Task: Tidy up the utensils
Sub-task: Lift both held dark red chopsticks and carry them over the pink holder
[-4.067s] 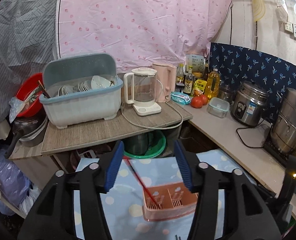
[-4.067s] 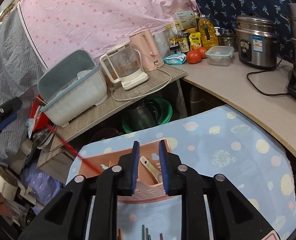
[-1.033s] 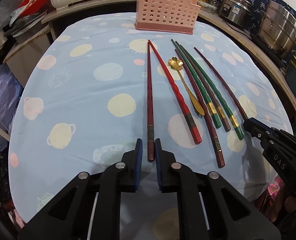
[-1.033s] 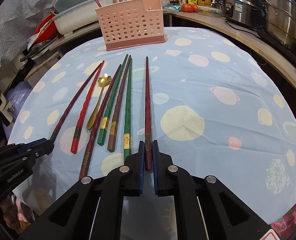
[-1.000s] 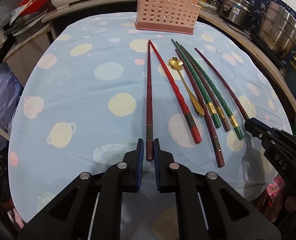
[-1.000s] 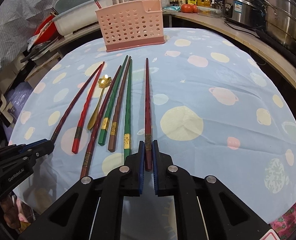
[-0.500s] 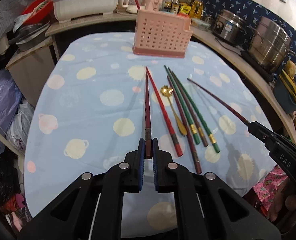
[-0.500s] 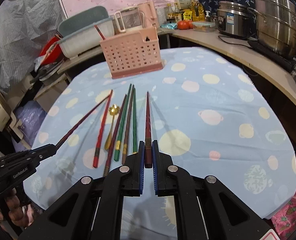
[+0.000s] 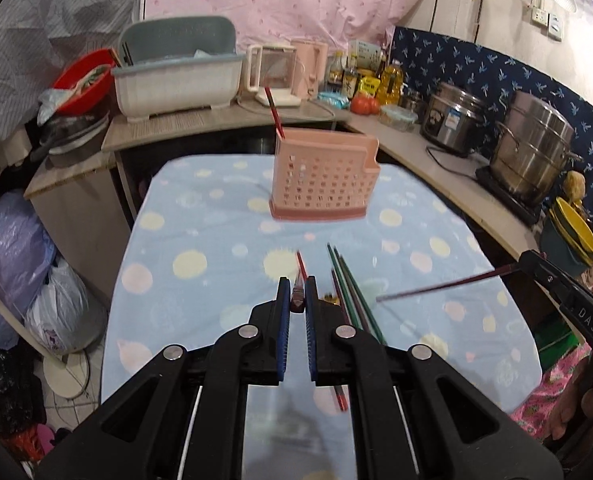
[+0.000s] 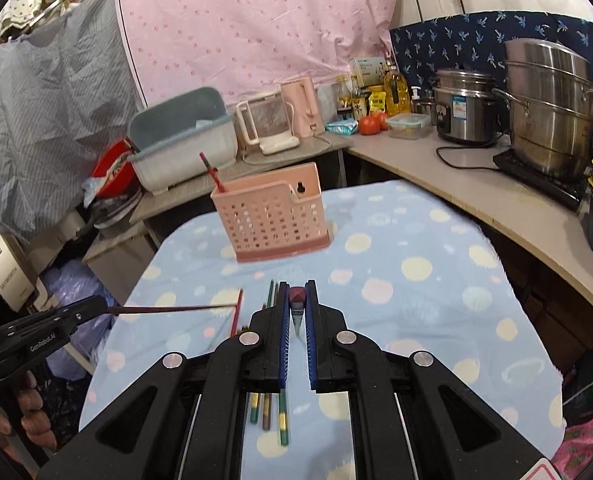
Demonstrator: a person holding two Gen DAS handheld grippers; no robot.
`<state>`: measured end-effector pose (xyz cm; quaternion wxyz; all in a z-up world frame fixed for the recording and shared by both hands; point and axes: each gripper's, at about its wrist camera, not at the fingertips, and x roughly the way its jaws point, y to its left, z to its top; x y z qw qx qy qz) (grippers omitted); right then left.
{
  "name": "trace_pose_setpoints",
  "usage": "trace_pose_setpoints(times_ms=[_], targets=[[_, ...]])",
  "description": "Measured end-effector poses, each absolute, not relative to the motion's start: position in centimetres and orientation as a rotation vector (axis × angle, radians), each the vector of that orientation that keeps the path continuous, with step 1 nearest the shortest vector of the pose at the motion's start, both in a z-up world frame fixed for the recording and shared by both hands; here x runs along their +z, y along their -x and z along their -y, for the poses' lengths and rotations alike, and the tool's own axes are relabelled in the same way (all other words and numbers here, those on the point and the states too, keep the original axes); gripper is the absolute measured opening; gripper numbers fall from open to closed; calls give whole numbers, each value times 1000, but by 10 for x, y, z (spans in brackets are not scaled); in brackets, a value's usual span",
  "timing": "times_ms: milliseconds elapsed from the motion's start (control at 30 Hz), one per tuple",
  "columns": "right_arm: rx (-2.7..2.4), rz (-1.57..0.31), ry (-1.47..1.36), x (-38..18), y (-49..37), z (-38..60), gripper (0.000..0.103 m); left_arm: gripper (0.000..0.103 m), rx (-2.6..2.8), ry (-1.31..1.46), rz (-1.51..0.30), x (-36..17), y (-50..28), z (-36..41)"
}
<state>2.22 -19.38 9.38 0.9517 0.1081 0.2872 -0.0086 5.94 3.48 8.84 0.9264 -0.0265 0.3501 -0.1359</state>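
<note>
Left gripper (image 9: 295, 300) hides most of the dark red chopstick (image 9: 296, 299) it pinches, only the end showing btwn the pads. Same w/ the right gripper (image 10: 296, 308) and its own chopstick (image 10: 296, 296), seen end-on. The green chopsticks (image 10: 282, 416) on the tablecloth (image 10: 416, 280) run under the right gripper's body, spoon (image 9: 328, 299) is nearly all covered, and bottle labels (image 9: 366, 85) at the back are too small to read.

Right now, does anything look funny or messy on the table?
Nothing is spilled or broken. One red chopstick leans alone in the pink holder, while more chopsticks lie loose on the dotted cloth. Each gripper, left and right, holds one chopstick.
</note>
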Motion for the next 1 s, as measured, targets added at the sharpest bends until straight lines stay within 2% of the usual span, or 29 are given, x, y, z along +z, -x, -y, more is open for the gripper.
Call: trace_pose_setpoints(times_ms=[500,1000], targets=[[15,-519,-248,140,-94,215,7,7,-266,72,-549,170,-125,-27],[23,-326,-280,232,-210,223,7,7,-287,119,-318,277,-213,2]])
